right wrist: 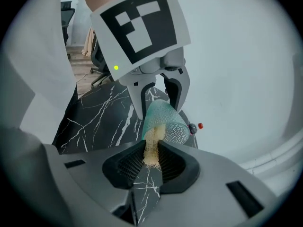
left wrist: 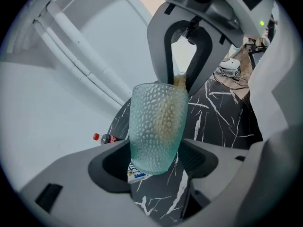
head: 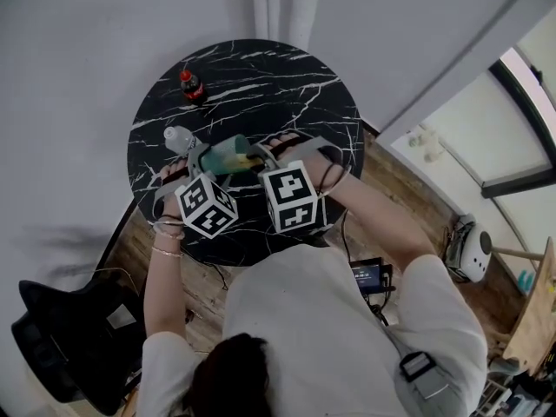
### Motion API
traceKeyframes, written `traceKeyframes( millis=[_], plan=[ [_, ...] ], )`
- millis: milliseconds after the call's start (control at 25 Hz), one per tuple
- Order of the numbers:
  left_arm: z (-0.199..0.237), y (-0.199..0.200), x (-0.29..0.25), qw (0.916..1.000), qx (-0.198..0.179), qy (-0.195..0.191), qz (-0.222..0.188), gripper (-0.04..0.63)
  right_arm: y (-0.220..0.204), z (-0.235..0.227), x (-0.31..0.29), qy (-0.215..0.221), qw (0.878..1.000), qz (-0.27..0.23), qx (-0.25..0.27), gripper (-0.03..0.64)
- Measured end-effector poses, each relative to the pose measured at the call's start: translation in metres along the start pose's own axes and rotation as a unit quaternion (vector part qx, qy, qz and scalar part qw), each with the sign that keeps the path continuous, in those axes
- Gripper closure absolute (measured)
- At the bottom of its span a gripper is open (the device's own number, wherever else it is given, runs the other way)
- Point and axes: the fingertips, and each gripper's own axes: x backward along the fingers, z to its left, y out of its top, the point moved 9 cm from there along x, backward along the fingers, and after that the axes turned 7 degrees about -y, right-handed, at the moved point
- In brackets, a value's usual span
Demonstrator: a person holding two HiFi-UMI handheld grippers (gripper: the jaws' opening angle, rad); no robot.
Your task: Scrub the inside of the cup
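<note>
The head view alone takes in the whole round black marble table (head: 261, 76), with a person leaning over it and the two marker-cubed grippers meeting above its near half. A cola bottle (head: 191, 86) stands upright at the far edge and a clear plastic bottle (head: 178, 137) lies just beyond the left gripper (head: 205, 156). The left gripper view shows the grip itself: a dimpled teal cup (left wrist: 156, 126) is clasped near its base between wide-set jaws, its mouth tipped away towards the other tool. The right gripper view shows what that view shows only dimly through the cup wall. A pale fibrous scrubber (right wrist: 154, 141) is pinched in the narrow jaws of the right gripper (right wrist: 151, 160), its far end inside the cup's mouth. The cup is held clear above the marble, between the two tools. Around the table are a wooden floor (head: 395, 185), plain white walls with white pipes (head: 278, 7) and a black chair (head: 61, 337) at the person's left.
</note>
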Motion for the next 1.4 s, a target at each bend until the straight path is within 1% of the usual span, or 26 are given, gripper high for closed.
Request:
traceKeyframes(
  millis=[80, 280, 360, 480, 640, 800, 1040, 1200, 1400],
  plan=[
    [-0.002, -0.003, -0.005, 0.9999, 0.006, -0.009, 0.012, 0.279, 0.002, 0.003, 0.001, 0.006, 1.000, -0.006, -0.006, 0.529],
    [-0.006, -0.004, -0.013, 0.9987, -0.010, -0.015, 0.048, 0.281, 0.006, 0.008, 0.000, 0.022, 0.999, -0.020, -0.039, 0.529],
    [-0.005, -0.005, -0.013, 0.9979, -0.012, -0.015, 0.062, 0.281, 0.010, 0.007, -0.001, 0.026, 0.998, -0.020, -0.055, 0.529],
    [-0.003, -0.005, -0.017, 0.9958, -0.024, -0.009, 0.087, 0.281, 0.011, 0.002, -0.005, 0.036, 0.997, -0.011, -0.069, 0.529],
    [-0.008, -0.006, -0.023, 0.9929, -0.038, -0.017, 0.111, 0.282, 0.012, 0.000, -0.008, 0.063, 0.991, -0.024, -0.113, 0.529],
    [-0.009, -0.009, -0.024, 0.9918, -0.035, -0.020, 0.122, 0.282, 0.015, -0.004, -0.009, 0.073, 0.987, -0.031, -0.140, 0.529],
    [-0.014, -0.009, -0.032, 0.9894, -0.041, -0.027, 0.137, 0.283, 0.012, -0.009, -0.015, 0.081, 0.982, -0.014, -0.170, 0.531],
    [-0.016, -0.008, -0.034, 0.9891, -0.045, -0.026, 0.138, 0.284, 0.010, -0.012, -0.017, 0.091, 0.977, -0.010, -0.191, 0.531],
    [-0.016, -0.003, -0.033, 0.9900, -0.053, -0.018, 0.129, 0.284, 0.003, -0.020, -0.019, 0.087, 0.973, -0.004, -0.215, 0.531]
  ],
)
